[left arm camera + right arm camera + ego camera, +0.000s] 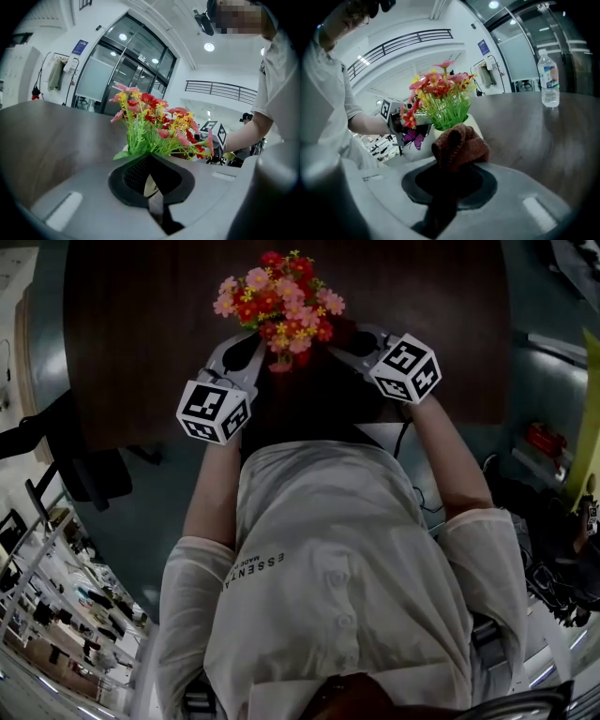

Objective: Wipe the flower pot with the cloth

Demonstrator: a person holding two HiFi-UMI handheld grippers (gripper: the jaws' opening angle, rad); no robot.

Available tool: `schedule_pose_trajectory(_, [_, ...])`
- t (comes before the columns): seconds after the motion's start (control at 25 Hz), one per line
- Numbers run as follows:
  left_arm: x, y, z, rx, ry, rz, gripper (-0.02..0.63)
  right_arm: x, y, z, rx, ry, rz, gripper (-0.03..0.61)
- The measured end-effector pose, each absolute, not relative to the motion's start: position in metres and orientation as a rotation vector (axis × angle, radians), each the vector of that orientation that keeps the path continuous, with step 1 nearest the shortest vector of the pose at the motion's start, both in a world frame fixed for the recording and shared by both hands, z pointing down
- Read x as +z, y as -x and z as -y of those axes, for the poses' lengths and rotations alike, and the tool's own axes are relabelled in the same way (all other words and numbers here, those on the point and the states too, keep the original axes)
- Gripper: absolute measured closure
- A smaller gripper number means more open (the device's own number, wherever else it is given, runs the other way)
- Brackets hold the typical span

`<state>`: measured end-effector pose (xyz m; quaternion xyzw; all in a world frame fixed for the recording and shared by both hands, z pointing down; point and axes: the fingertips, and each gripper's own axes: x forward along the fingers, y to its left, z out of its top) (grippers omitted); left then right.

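On the left, the left gripper [149,159] has its jaws drawn in narrow, pinching a cream sliver of the flower pot [150,186]. Only that sliver shows in the left gripper view, between the dark pads [133,176], so the hold seems to be on the pot's rim. The rest of the pot is cut off behind the jaws. Directly above the pads rises a bunch of red, pink and yellow artificial flowers [154,126] on green stems. In the head view these blooms cover the pot completely, so it cannot be seen from above. The pot stands near the middle of the dark round bench [141,334], between the two grippers. A purple butterfly ornament [412,137] hangs by the pot's left side in the right gripper view, partly hidden. To the right, the right gripper [454,164] clamps a bunched rust-brown cloth [461,145], which swallows its jaw tips and presses against the pot's white wall. Far right, a clear water bottle [549,79] stands upright on the bench, well apart from the pot.
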<state>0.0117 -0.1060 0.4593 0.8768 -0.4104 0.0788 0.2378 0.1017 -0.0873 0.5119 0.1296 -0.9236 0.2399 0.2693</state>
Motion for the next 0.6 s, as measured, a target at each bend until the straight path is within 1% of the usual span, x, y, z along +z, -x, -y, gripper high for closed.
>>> schedule_pose_trajectory(0.16, [0.459, -0.012, 0.106, 0.218, -2.389, 1.113, 0.604, 0.509, -0.111, 0.093, 0.614, -0.334, 2.503, 0.526])
schedule_pose_trajectory(0.32, [0.461, -0.011, 0.105, 0.238, -2.377, 1.107, 0.603, 0.508, -0.118, 0.139, 0.555, -0.457, 2.471, 0.526])
schedule_pose_trajectory(0.44, [0.464, -0.008, 0.105, 0.26, -2.338, 1.091, 0.603, 0.503, -0.105, 0.174, 0.488, -0.446, 2.479, 0.526])
schedule_pose_trajectory(0.6, [0.466, -0.004, 0.103, 0.274, -2.289, 1.049, 0.603, 0.495, -0.075, 0.207, 0.444, -0.321, 2.524, 0.526])
